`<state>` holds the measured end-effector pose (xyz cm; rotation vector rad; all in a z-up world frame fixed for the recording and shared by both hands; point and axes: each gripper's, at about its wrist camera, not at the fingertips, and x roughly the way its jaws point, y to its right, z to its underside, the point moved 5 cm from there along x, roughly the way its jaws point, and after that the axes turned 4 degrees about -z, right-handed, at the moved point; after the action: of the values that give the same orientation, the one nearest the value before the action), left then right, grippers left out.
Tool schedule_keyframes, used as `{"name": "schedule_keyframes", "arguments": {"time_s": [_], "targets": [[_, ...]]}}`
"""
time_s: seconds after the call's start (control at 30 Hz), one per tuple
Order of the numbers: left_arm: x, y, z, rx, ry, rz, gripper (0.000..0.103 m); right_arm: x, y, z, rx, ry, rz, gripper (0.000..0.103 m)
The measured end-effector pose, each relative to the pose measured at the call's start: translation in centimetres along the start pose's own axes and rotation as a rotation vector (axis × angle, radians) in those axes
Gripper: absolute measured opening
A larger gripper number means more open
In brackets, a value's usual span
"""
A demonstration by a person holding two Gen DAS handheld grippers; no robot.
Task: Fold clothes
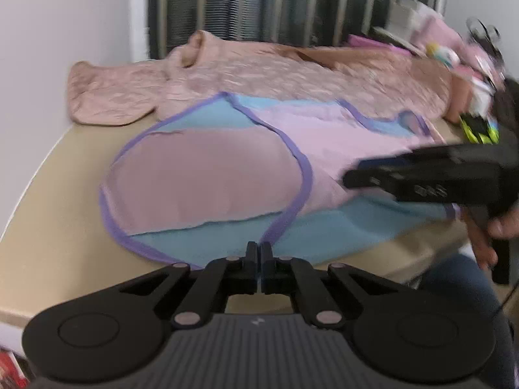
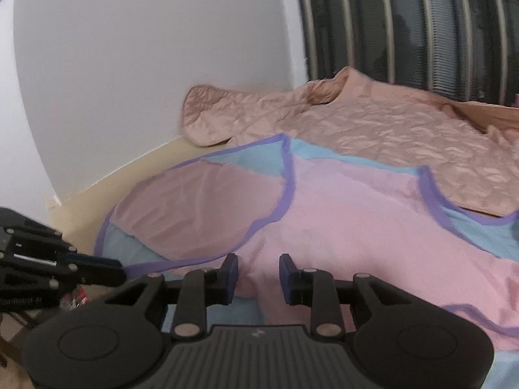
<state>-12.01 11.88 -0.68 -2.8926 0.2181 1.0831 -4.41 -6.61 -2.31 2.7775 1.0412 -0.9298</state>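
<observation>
Lying flat on the tan table (image 1: 48, 175), the pink and blue garment (image 1: 207, 178) spreads before a quilted peach jacket (image 1: 259, 71). At its near edge the left gripper (image 1: 259, 253) sits pressed together, whether pinching cloth I cannot tell. Hovering over the pink middle, the right gripper (image 2: 258, 269) points forward, fingers spread.

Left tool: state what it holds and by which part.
The left tool is shut at the purple-trimmed near edge of the pink and blue garment; whether cloth is pinched cannot be told. The right tool is open, holding nothing.
</observation>
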Motion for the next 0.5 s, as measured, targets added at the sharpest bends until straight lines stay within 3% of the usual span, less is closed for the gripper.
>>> {"name": "schedule_keyframes", "arguments": {"time_s": [0.3,0.33,0.43,0.5], "targets": [[-1.3,-1.8,0.1,-0.129,0.024,-0.006,0.004,-2.2,2.2,1.6,0.042,0.009,0.049,0.032],[-1.4,-1.9,0.2,-0.131,0.024,-0.008,0.010,-2.6,2.3,1.6,0.042,0.015,0.059,0.032],[-1.7,-2.2,0.3,-0.137,0.025,-0.015,0.049,-5.9,3.0,1.7,0.029,0.062,0.085,0.037],[-2.1,-2.6,0.1,-0.147,0.038,0.001,0.050,-8.5,4.1,2.6,0.037,0.088,0.120,0.046]]}}
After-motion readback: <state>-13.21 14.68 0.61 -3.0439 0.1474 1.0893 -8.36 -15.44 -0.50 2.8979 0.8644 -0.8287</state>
